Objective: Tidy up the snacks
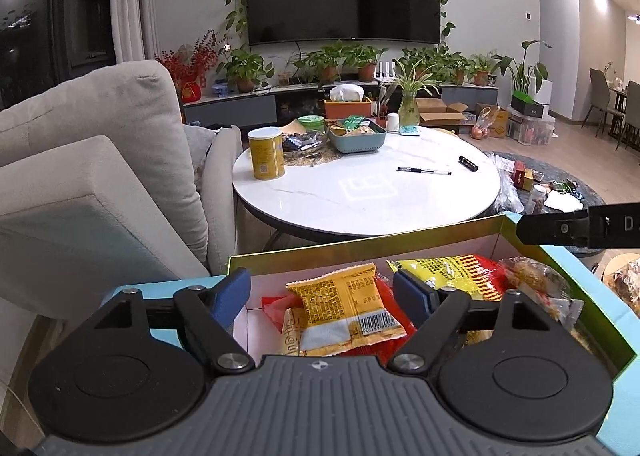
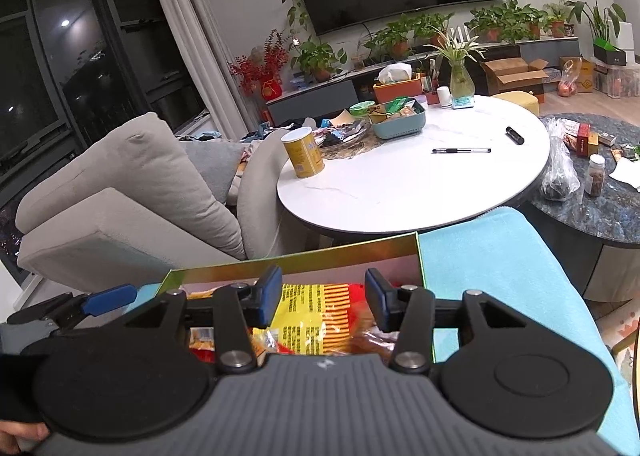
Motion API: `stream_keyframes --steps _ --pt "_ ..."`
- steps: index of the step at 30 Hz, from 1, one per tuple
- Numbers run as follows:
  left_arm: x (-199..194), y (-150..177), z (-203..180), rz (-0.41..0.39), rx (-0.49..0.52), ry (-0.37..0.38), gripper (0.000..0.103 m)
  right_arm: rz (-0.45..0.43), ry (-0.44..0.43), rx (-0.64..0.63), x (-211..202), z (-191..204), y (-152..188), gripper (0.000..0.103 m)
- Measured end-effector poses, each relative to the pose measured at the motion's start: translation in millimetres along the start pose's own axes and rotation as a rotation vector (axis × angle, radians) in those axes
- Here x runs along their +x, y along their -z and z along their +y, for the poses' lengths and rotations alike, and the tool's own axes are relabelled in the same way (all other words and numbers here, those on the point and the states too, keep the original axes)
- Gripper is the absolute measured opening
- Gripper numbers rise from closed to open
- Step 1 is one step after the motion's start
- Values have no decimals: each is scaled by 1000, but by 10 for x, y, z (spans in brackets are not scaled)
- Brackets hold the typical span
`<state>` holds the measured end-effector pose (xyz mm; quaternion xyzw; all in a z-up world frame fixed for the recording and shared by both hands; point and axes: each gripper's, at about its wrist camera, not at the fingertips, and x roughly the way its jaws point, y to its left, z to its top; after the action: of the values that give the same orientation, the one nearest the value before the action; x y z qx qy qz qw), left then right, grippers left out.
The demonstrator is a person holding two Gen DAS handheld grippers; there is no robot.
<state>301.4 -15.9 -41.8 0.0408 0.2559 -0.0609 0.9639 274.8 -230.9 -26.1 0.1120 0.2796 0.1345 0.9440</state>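
The left gripper (image 1: 320, 292) hung wide open over the snack box (image 1: 360, 246) and held nothing. Between its blue pads lay a small yellow packet (image 1: 344, 304), flat on top of a red packet (image 1: 390, 330). A bigger yellow-and-red bag (image 1: 452, 276) lay further right in the box. The small packet looked light, soft and crinkly. Its shiny wrap could slip, and the food inside might crush. The best place to pinch it seemed to be the flat sealed edge at the top, and gently. Past the box stood the white round bench (image 1: 360, 191) with a yellow can (image 1: 266, 153) and a blue basket (image 1: 356, 137) of other snacks.

In the right view, the right gripper (image 2: 324, 298) was open too, about halfway, and empty. It hung over the yellow-and-red bag (image 2: 316, 312) in the same box (image 2: 304, 258). That bag looked puffy and thin, so it would likely bend when lifted. A side edge seemed the safest hold. The box sat on a light blue cloth (image 2: 500, 256).
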Motion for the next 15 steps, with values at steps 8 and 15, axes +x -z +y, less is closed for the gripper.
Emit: stream_keyframes --steps 8,15 --pt "-373 5 -42 -39 4 12 83 -19 -23 -23 -273 132 47 78" --pt "-783 78 -76 -72 -8 13 91 -33 -12 -38 -623 262 288 78"
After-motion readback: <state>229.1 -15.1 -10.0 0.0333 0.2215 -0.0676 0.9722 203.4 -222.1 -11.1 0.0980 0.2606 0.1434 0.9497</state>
